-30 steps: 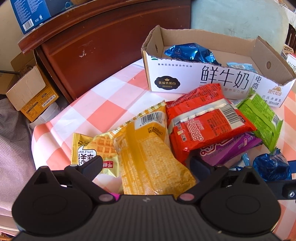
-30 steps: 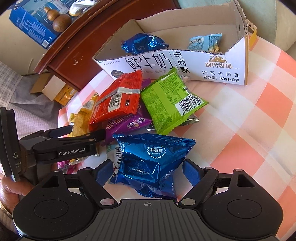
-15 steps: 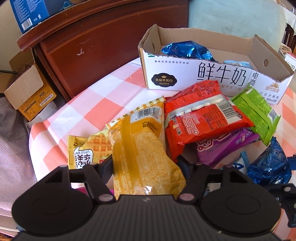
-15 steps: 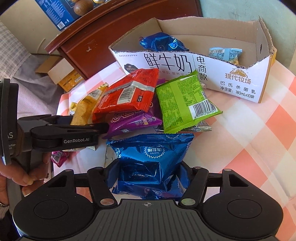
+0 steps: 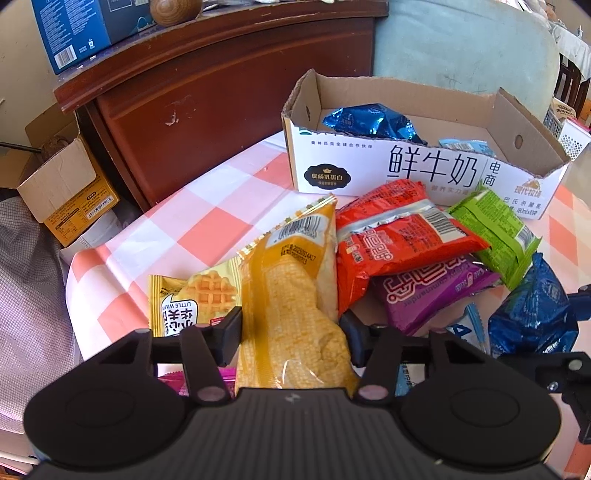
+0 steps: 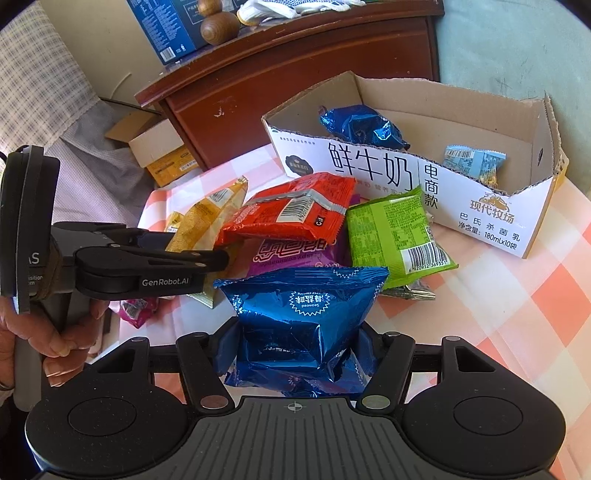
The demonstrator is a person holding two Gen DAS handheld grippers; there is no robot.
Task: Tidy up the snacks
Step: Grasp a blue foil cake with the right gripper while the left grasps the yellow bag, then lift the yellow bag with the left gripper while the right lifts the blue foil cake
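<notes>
My left gripper [image 5: 291, 328] is closing on the yellow corn packet [image 5: 295, 295], my right gripper [image 6: 295, 343] now pinches the blue packet [image 6: 301, 317]; both were spread a second ago, so the carton [image 5: 406, 173] ahead comes next.

A dark wooden cabinet [image 5: 229, 107] stands behind the desk [image 5: 207, 225], which wears a pink-and-white checked cloth. On the cabinet lie a blue box [image 6: 166, 29], a round wooden knob [image 6: 219, 27] and what may be white gloves [image 6: 291, 7]. A small open carton [image 5: 62, 192] sits just beside the cabinet. A pale green cushion [image 5: 461, 48] rises behind.
</notes>
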